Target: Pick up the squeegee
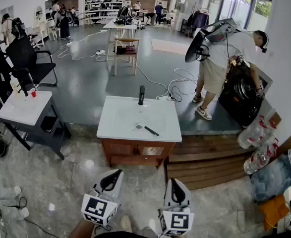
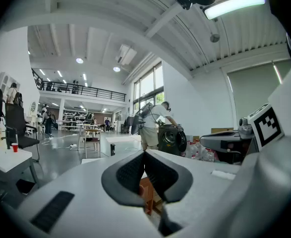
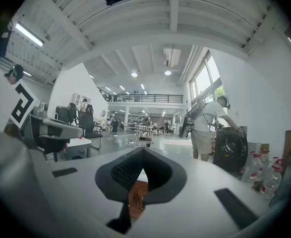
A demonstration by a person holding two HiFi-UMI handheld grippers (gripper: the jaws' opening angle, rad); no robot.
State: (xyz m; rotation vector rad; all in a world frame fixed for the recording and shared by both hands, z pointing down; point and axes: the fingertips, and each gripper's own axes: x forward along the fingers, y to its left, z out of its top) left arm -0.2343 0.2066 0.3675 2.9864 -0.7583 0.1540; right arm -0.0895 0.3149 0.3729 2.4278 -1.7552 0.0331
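Both tongs low in the head view, well short of the white surface (image 1: pixel 118 118). L tongs (image 1: pixel 113 177) closed, nothing btwn them. R tongs (image 1: pixel 176 185) closed too, empty. Squeegee (image 1: pixel 146 128), small w/ a dark handle as far as it shows, lies flat near the surface's front-centre, untouched. Black upright object (image 1: pixel 141 95) at the far edge.

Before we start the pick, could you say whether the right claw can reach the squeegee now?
Probably not yet: the right claw is shut and short of the table; nothing blocks the squeegee.
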